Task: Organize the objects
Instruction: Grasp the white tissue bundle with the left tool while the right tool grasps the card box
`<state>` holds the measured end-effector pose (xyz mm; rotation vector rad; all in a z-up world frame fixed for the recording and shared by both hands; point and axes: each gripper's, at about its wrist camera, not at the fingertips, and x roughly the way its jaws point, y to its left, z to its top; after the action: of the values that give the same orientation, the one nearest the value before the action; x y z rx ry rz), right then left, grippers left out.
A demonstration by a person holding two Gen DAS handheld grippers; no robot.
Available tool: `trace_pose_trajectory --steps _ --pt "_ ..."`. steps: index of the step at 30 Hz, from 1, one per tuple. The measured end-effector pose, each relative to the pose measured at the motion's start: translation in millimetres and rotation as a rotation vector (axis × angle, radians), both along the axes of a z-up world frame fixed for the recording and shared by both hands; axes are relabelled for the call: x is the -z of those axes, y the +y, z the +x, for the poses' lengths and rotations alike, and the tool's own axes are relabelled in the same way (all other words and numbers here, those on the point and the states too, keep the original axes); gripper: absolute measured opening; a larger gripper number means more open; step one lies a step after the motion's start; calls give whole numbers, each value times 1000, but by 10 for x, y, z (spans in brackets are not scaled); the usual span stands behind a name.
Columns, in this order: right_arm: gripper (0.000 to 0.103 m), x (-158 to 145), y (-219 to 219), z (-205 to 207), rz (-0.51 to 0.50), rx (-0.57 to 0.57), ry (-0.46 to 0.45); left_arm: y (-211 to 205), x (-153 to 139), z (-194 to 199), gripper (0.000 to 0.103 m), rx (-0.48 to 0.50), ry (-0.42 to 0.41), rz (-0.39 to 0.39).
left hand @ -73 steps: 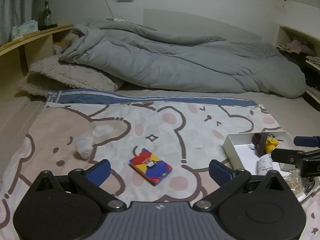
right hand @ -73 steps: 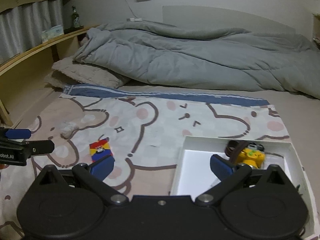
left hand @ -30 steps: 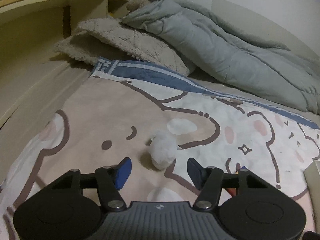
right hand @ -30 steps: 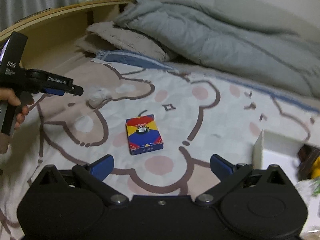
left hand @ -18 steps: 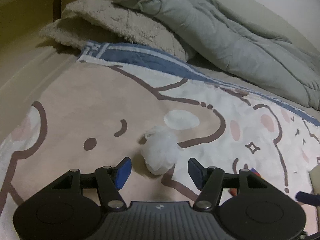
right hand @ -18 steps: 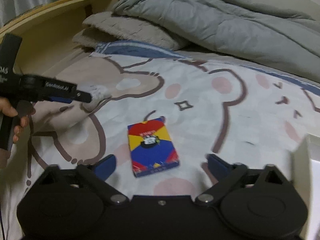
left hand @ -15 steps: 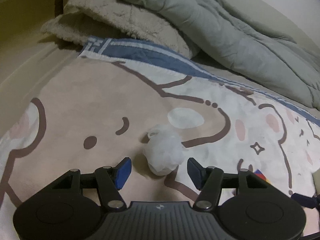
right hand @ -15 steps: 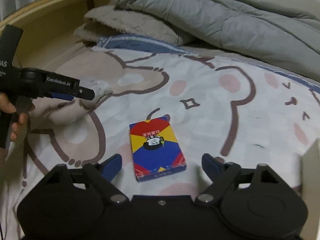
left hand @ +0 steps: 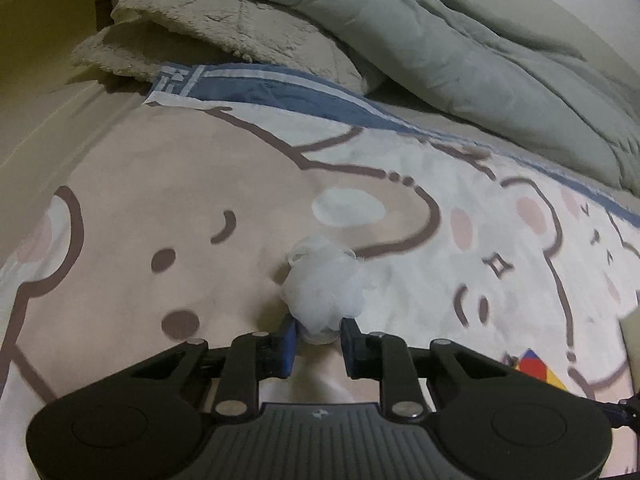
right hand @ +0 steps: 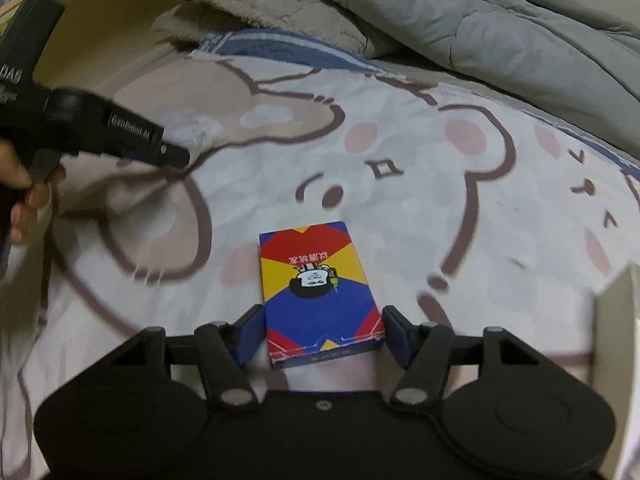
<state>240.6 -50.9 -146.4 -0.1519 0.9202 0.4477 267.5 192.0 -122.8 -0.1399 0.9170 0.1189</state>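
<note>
1. Down low, left gripper (left hand: 317, 336) sat narrowed on the near end of a white, fluffy mesh puff (left hand: 324, 290), blue pads touching or very nearly touching its sides; counted as pinching it.
2. Meanwhile, right gripper (right hand: 323, 332) stood spread, pads (right hand: 252, 333) just outside the two long edges of a flat red, yellow and blue card box (right hand: 316, 292), not yet pressing.
3. Judged the puff very light, soft and squashy: likely to compress rather than slip, so best taken deep across its bulk, not by a loose frill.
4. Judged the card box stiff, light and smooth-faced: long edges the sensible hold, squarely and near mid-length, since a glossy face might slide under a skewed grip.
5. Both lay on a cream bedsheet printed with brown-outlined cartoon bears (left hand: 168, 168), puff on the left part, box near the middle, well apart.
6. Further out, a sliver of pale box wall (right hand: 616, 304) showed at the right edge, probably the destination.
7. Beyond, a beige fuzzy pillow (left hand: 224, 36) and a rumpled grey duvet (left hand: 460, 40).
</note>
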Motion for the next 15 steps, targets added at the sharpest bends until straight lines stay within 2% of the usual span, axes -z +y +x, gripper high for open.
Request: trace_pose_trajectory --steps 4,9,15 --pt "64 -68 -110 -214 -13 31 40 -113 -70 -189 25 18 39 1" --pt "64 -155 -244 -493 -28 50 88 -248 -194 -526 25 62 40 -71" --pt "64 -229 -477 -913 -35 49 165 -449 -275 -993 25 127 58 -102"
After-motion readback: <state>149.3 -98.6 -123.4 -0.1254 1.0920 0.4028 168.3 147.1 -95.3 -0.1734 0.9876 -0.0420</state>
